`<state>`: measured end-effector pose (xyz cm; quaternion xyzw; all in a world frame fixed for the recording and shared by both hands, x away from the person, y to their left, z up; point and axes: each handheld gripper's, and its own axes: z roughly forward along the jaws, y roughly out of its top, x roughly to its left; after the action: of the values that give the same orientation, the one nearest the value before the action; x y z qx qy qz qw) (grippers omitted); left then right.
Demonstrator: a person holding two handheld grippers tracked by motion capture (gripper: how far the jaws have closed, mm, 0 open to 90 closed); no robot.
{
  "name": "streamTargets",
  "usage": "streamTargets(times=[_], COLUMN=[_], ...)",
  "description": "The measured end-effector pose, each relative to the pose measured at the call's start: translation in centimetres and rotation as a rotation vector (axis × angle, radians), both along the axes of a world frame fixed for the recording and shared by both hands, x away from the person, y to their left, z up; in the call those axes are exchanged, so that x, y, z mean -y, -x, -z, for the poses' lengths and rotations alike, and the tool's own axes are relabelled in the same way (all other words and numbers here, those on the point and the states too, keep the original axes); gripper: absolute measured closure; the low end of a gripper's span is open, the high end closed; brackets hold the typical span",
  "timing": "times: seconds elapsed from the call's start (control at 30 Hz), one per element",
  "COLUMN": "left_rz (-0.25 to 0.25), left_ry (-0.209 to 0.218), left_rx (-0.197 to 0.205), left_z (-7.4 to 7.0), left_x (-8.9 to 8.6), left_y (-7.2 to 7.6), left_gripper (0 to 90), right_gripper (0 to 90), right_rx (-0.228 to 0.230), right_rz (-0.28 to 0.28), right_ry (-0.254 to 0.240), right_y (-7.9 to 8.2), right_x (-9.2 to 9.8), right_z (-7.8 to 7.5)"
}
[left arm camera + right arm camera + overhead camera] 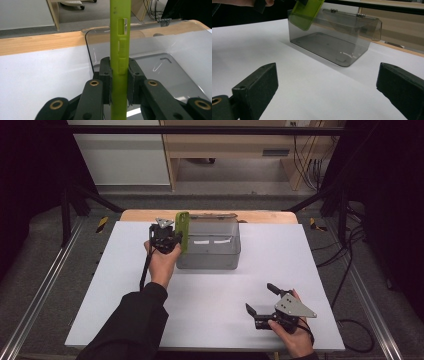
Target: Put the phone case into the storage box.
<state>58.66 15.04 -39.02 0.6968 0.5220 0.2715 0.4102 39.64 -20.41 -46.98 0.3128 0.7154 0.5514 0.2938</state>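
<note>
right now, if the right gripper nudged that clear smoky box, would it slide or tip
Probably slide: the clear box sits on a broad flat base on the smooth white table. It looks like thin, empty plastic, so likely light. A push high on its wall, or on the open hinged lid, might tip it.

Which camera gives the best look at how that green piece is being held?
The left gripper view: the green piece stands edge-on, clamped between the left gripper jaws. The high view shows it small at the clear box left end. The right gripper view shows its lower end at the box's corner.
</note>
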Motion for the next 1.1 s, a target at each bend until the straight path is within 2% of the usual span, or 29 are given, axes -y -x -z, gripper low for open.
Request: streamTargets(times=[0.27, 0.37, 0.83, 1.1], left_rz=[0.015, 0.020, 0.011, 0.010], left_ry=[0.002, 0.019, 0.024, 0.012], left_rx=[-0.024, -0.040, -0.076, -0.089], left_z=[0.50, 0.59, 0.68, 0.98], left_x=[0.16, 0.33, 0.39, 0.53], left_y=[-0.16, -0.23, -0.57, -0.79], left_gripper=[77.4, 77.4, 77.4, 77.4], right_gripper=[3.6, 3.6, 3.7, 3.5], right_rx=[-0.003, -0.006, -0.008, -0.008], right_rz=[0.001, 0.001, 0.001, 0.003], right_ry=[0.004, 0.005, 0.007, 0.006], right_y=[0.00, -0.02, -0.01, -0.01], right_x=[-0.02, -0.04, -0.13, -0.18], right_z=[0.01, 0.03, 0.07, 0.07])
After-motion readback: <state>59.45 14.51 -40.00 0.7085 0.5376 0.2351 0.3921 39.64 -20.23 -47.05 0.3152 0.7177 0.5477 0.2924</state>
